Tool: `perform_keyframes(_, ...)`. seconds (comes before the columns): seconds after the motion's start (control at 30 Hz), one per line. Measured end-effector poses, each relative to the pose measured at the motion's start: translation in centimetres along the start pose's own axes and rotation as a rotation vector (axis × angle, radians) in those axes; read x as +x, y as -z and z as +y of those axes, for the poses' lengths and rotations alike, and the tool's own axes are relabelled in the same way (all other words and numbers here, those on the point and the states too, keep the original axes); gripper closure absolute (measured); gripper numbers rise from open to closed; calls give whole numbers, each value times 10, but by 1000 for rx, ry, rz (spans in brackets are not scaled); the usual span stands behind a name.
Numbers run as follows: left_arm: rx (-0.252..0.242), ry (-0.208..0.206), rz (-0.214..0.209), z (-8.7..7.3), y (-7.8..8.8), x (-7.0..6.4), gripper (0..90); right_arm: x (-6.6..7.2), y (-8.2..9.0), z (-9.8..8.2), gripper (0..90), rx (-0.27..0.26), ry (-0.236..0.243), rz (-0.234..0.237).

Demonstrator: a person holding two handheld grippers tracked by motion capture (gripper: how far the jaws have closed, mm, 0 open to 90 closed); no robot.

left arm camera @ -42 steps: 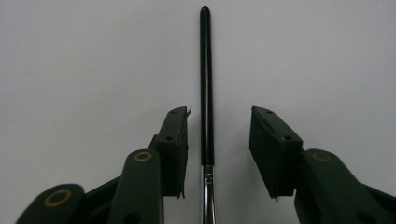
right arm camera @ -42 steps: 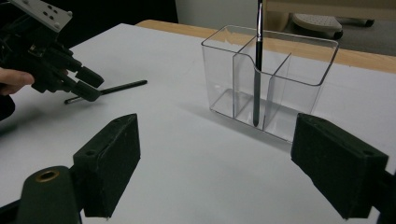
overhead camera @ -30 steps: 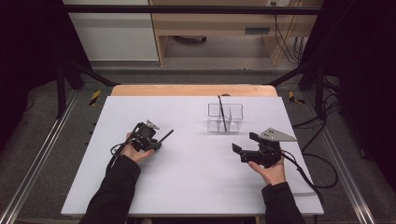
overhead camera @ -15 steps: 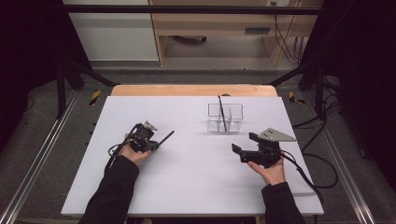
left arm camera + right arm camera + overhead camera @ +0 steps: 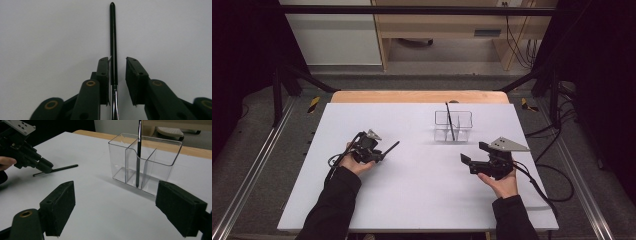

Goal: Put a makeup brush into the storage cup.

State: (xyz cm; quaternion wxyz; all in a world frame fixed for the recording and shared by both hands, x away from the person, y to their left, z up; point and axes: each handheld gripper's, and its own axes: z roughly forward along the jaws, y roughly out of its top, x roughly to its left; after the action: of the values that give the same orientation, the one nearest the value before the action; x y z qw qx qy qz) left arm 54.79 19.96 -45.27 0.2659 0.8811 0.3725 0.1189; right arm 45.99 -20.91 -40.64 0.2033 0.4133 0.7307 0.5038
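Pen (image 5: 113, 40) lies lengthwise between left gripper's (image 5: 117, 72) jaws, just reopened and released, tip pointing to frame top.

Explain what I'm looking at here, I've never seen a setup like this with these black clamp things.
A person sits at a white table with a hand-held gripper in each hand, a two-jaw clamp. One picture looks down from above; the other two come from cameras riding on each clamp. The left hand-held gripper has a black pen lying on the table between its jaws, which have just been opening; there is a gap on one side. The right hand-held gripper is open and empty. A clear plastic organizer holds a second pen upright.
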Motion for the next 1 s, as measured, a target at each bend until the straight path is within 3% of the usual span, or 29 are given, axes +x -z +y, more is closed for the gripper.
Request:
perform_keyframes(0.23,-5,-2,20,2,3,1,617,-1,1,1,162,-3,1,0)
perform_keyframes(0.43,19,-19,29,15,8,-1,536,-1,1,0,162,-2,2,0)
perform_keyframes(0.8,70,-38,25,34,5,-2,514,-1,1,0,162,-1,2,2)
perform_keyframes(1.0,111,-38,11,37,-4,0,563,-1,1,1,162,-2,2,3)
